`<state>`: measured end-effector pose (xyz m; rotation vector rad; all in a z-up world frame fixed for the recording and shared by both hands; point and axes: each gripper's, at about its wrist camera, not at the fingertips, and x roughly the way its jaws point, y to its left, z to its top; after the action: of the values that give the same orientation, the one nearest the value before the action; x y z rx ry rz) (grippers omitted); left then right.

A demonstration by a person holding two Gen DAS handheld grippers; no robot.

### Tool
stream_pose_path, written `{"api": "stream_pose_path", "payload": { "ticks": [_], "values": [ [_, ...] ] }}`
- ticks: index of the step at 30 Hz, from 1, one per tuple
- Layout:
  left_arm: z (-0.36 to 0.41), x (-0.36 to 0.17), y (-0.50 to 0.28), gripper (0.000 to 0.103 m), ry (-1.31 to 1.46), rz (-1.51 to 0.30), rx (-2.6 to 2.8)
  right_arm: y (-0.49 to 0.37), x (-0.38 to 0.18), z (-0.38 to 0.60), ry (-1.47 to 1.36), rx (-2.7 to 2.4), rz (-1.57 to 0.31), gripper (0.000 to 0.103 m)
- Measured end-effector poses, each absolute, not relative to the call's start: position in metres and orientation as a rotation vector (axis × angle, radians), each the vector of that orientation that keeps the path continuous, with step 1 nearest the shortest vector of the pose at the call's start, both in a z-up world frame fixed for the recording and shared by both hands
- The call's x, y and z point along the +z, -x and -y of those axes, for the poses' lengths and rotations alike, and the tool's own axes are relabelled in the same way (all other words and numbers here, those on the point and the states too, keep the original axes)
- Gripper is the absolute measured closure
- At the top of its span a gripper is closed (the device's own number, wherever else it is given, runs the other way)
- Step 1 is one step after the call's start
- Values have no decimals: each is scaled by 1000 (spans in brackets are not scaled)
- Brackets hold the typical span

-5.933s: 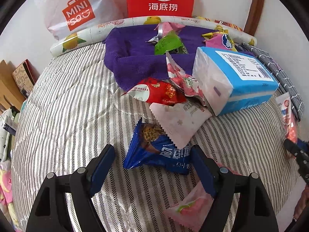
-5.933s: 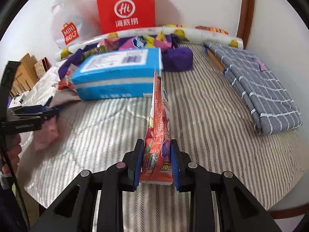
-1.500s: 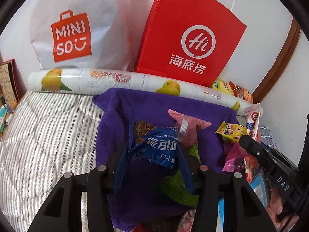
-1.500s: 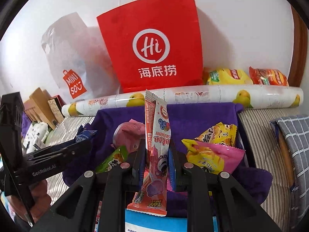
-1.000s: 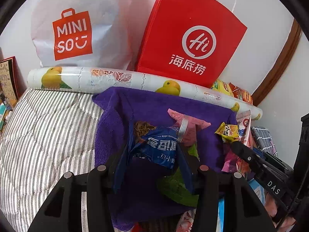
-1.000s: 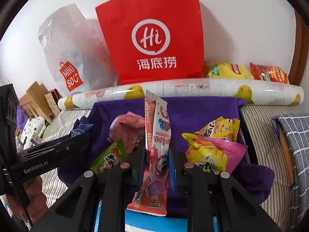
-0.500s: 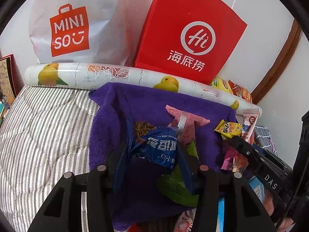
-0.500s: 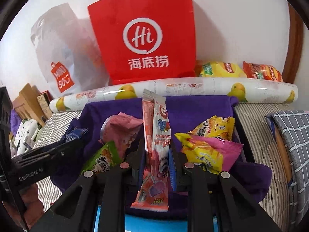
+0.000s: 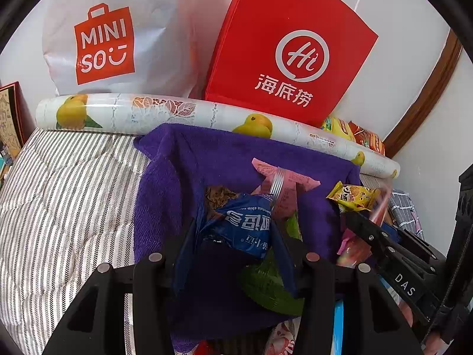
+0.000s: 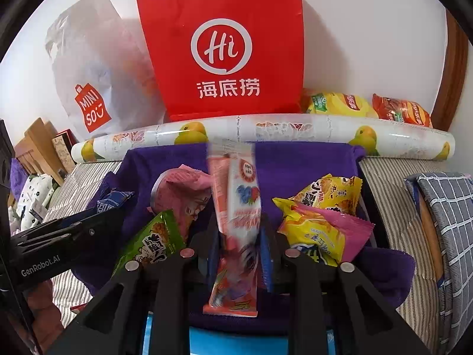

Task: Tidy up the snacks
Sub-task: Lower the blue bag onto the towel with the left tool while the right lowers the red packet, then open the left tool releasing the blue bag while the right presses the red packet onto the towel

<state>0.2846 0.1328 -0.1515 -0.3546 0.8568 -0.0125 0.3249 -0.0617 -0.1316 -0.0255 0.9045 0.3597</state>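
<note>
My left gripper (image 9: 236,233) is shut on a blue cookie packet (image 9: 239,227) and holds it over the purple cloth bin (image 9: 183,159). My right gripper (image 10: 239,236) has its jaws slightly parted around a long pink-and-white snack stick (image 10: 239,207), which looks blurred and loose between them, above the same bin (image 10: 295,162). In the bin lie a pink packet (image 10: 180,189), a green packet (image 10: 153,242) and yellow and pink packets (image 10: 319,224). The left gripper shows in the right wrist view (image 10: 88,222); the right one shows in the left wrist view (image 9: 354,222).
A red paper bag (image 10: 224,53) and a white Miniso bag (image 9: 103,38) stand against the wall behind a fruit-printed roll (image 10: 266,130). Chip bags (image 10: 340,103) lie behind the roll. A folded grey plaid cloth (image 10: 443,207) lies at right on the striped bed (image 9: 59,192).
The snack stick in my right gripper has become blurred and sits looser, the jaws having opened slightly. My left gripper has stayed put over the bin with the blue packet.
</note>
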Motion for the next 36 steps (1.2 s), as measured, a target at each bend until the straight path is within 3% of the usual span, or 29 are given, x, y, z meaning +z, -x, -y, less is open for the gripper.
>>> {"api": "stream_pose_path", "payload": {
  "ticks": [12, 20, 28, 36],
  "values": [
    [-130, -156, -287, 54, 349, -885, -12, -316, -121, 57, 60, 398, -843, 48],
    [-129, -156, -288, 50, 355, -898, -25, -316, -107, 70, -28, 411, -787, 43],
    [-133, -149, -283, 32, 387, -864, -49, -324, -108, 89, -168, 423, -812, 43],
    [-132, -147, -282, 31, 391, -857, -52, -321, -105, 87, -161, 426, -801, 43]
  ]
}}
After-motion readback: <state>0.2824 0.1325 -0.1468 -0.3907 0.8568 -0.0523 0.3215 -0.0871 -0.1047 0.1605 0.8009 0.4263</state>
